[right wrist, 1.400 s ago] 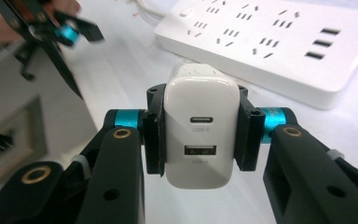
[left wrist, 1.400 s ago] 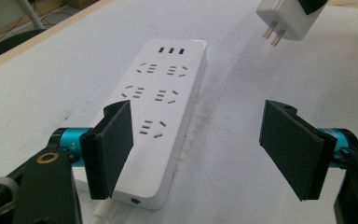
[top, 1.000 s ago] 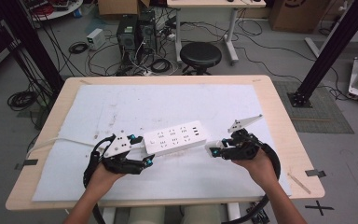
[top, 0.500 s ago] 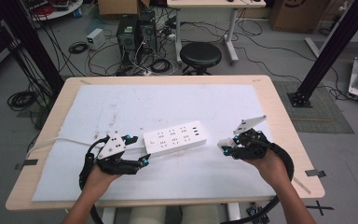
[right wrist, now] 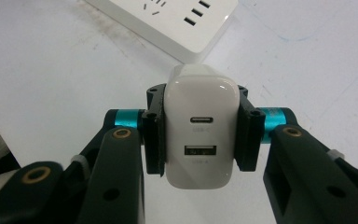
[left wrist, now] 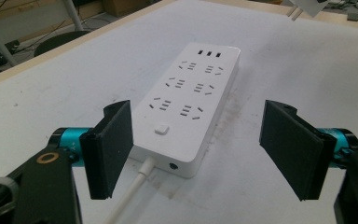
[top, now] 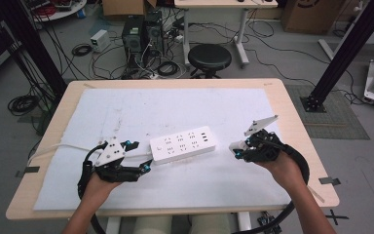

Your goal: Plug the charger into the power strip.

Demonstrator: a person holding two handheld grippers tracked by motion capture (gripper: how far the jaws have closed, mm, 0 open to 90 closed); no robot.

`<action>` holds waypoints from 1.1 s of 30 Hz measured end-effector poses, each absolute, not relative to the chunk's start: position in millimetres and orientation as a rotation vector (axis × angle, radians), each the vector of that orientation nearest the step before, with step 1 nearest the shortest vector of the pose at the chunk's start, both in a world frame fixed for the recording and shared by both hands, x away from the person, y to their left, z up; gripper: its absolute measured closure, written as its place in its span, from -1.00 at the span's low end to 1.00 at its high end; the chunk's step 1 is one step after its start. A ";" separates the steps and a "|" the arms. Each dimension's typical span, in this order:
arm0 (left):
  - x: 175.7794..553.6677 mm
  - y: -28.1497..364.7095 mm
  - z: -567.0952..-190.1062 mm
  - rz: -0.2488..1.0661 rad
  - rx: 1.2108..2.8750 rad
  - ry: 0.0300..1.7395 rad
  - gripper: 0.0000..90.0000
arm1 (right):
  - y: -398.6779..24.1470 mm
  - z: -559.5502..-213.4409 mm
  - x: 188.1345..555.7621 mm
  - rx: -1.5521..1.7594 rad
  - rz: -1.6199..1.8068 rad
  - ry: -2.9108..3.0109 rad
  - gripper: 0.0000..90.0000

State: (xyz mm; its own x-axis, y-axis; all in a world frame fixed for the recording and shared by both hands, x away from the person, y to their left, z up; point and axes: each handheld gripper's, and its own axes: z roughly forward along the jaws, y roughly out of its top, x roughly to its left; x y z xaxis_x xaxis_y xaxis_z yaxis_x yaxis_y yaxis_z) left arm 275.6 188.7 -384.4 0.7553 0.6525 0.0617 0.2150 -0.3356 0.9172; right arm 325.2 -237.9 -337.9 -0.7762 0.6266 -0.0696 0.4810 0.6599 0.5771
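A white power strip (top: 183,144) lies on the white mat (top: 175,109) near the table's front middle; its sockets and switch face up (left wrist: 189,100), and its white cord leaves the near end. My left gripper (top: 139,157) rests just left of the strip's cord end, open, with the strip's end ahead between the wide jaws (left wrist: 200,147). My right gripper (top: 237,150) hovers to the right of the strip, shut on a white USB charger (right wrist: 199,126) whose two ports face the camera. The strip's USB end (right wrist: 168,21) lies just beyond the charger.
The wooden table (top: 299,141) carries the white mat with scuff marks. Behind the table stand a black stool (top: 209,57), computer towers (top: 143,29) and tangled cables on the floor. A black frame post (top: 343,53) rises at the right.
The left gripper has let go of the strip and pulled back left, jaws open. The right hand has drifted further right with the charger. The strip stays put.
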 end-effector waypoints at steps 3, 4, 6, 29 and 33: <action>274.8 197.2 -385.9 0.528 1.887 0.685 -0.42 | -234.2 -334.8 328.8 0.873 0.795 2.621 0.40; 274.6 199.4 -386.5 0.531 1.882 0.690 -0.42 | -232.7 -333.7 330.2 0.860 0.796 2.623 0.40; 274.0 203.8 -388.0 0.534 1.874 0.703 -0.43 | -228.9 -331.6 333.7 0.839 0.796 2.632 0.40; 272.9 231.8 -404.6 0.547 1.817 0.764 -0.45 | -195.3 -328.1 368.6 0.774 0.744 2.716 0.41; 273.4 230.7 -403.9 0.545 1.818 0.761 -0.45 | -198.5 -329.1 367.7 0.788 0.750 2.721 0.41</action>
